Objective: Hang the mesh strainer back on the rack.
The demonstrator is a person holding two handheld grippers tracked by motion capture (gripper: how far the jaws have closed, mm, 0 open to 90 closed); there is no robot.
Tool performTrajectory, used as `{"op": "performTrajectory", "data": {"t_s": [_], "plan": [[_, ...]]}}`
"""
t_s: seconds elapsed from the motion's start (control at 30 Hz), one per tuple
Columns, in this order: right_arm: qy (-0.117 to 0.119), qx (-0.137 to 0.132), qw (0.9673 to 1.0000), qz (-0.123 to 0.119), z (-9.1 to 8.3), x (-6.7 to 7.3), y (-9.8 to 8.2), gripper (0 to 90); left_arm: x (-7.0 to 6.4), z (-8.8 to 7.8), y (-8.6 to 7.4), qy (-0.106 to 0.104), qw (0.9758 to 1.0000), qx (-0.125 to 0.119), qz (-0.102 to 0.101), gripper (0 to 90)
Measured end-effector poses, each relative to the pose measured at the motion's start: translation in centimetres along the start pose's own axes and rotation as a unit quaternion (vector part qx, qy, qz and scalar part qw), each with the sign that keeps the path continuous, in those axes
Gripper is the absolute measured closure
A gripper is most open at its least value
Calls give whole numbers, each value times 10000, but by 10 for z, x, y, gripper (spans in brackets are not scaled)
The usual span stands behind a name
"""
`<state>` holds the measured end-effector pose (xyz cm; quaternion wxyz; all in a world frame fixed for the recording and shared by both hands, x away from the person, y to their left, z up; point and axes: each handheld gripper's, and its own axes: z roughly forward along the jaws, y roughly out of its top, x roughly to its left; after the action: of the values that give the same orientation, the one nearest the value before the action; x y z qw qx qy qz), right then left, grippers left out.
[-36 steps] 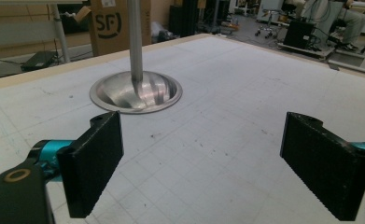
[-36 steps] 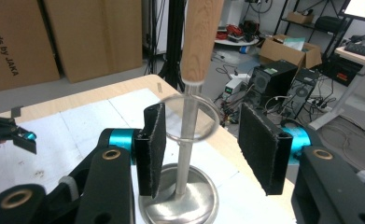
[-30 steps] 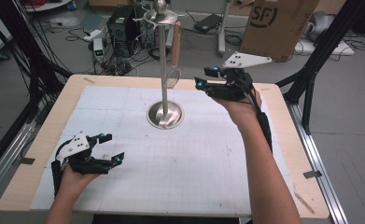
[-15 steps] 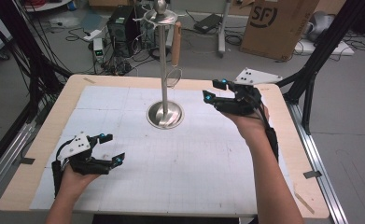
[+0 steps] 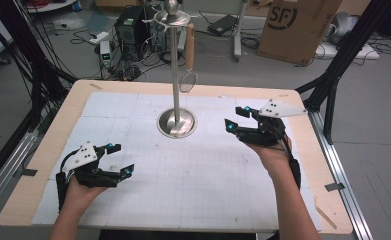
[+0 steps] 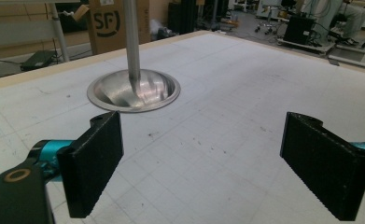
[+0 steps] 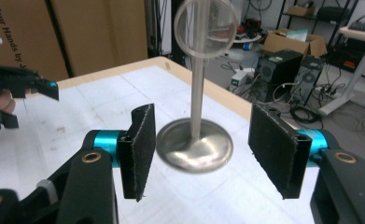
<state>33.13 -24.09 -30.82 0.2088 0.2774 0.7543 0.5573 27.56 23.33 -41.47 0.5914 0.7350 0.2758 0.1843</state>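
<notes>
You're working in a robotics lab or workshop — the table (image 5: 303, 165) stands in a frame of black struts (image 5: 340, 60). Behind the table, a computer tower (image 5: 129, 25) sits on the grey floor amid loose cables (image 5: 48, 75). Beyond the table's far right corner there's a cardboard shipping box (image 5: 298, 27) — and past the table, desks and equipment (image 6: 301, 30).

Your tall polished steel stand (image 5: 176, 100) upright on round dished base, mid-table toward far edge. Small round wire strainer with wooden handle (image 5: 188, 55) hangs from its top hook.
</notes>
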Motion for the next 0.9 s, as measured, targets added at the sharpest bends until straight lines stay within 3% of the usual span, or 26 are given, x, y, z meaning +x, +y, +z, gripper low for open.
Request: {"op": "performTrajectory", "data": {"t_s": [0.9], "plan": [[-139,139,9994,277,-16,12,-94,323,-2,2,-1,-12,10000,37,39,138]]}}
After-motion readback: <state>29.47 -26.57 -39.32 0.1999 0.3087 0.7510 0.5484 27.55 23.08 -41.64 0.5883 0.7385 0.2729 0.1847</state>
